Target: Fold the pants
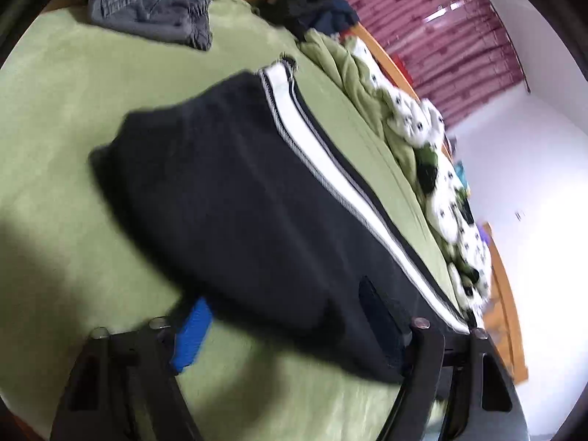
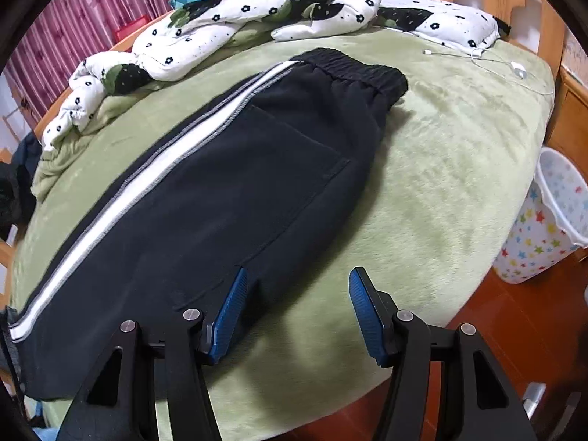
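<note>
My left gripper [image 1: 290, 334] has its jaws fairly close together w/ the edge of the black fleece pants w/ a white side stripe [image 1: 228, 198] lying between and over them; the blue ribbed pad [image 1: 193, 334] on one side shows just clear of the cloth, the other pad is buried under the dark fabric, so whether I'm actually pinching it I can't tell, and the view is blurred too. Left points down at a slant across the green plush bedspread [image 1: 55, 128], pants stretching away ahead of the jaws, stripe running along the far right of them. Ahead-left of those jaws, well apart, sits a crumpled grey garment [image 1: 150, 3]. My right gripper [image 2: 297, 312] is released, jaws about half spread, nothing in them: the left blue pad [image 2: 229, 321] sits just over the near hem of the pants [image 2: 239, 183], right pad over bare bedspread [image 2: 441, 154]. Right tilts steeply down. Pants lie flat, folded lengthwise, elastic waistband at the far end ahead of the jaws, stripe far left. Beyond the waistband a white quilt w/ black flower print [image 2: 228, 22] is bunched up; a white cable [image 2: 477, 58] lies ahead-right; a star-print white bin [image 2: 555, 217] stands to the right, off the bed.
</note>
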Motion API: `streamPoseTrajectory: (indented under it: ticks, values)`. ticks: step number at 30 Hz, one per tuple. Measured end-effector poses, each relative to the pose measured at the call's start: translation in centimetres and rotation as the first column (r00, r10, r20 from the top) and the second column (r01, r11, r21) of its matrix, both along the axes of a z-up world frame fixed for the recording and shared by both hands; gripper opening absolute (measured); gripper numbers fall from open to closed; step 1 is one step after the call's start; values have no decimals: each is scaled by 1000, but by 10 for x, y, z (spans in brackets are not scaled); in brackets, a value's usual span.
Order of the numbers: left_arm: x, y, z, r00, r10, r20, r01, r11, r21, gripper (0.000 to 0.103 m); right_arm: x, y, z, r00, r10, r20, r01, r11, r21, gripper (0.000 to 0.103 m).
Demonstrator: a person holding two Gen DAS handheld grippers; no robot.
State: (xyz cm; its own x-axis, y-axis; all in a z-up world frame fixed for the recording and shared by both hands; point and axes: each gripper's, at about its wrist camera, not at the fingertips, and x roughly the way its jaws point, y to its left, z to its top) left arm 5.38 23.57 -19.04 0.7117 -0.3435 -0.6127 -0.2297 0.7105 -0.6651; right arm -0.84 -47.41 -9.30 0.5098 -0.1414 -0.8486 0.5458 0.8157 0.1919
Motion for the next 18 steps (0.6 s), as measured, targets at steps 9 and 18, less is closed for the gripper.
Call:
streamPoseTrajectory:
  ticks: [9, 18]
  values:
    - [-7, 15, 12, 995, 34, -89, -15, 980, 200, 29, -17, 5, 30, 998, 60, 21, -58, 994, -90, 57]
    - [-4, 37, 75, 1000, 20, 13, -24, 933, 358, 47, -15, 1, 47, 995, 61, 73, -55, 995, -82, 57]
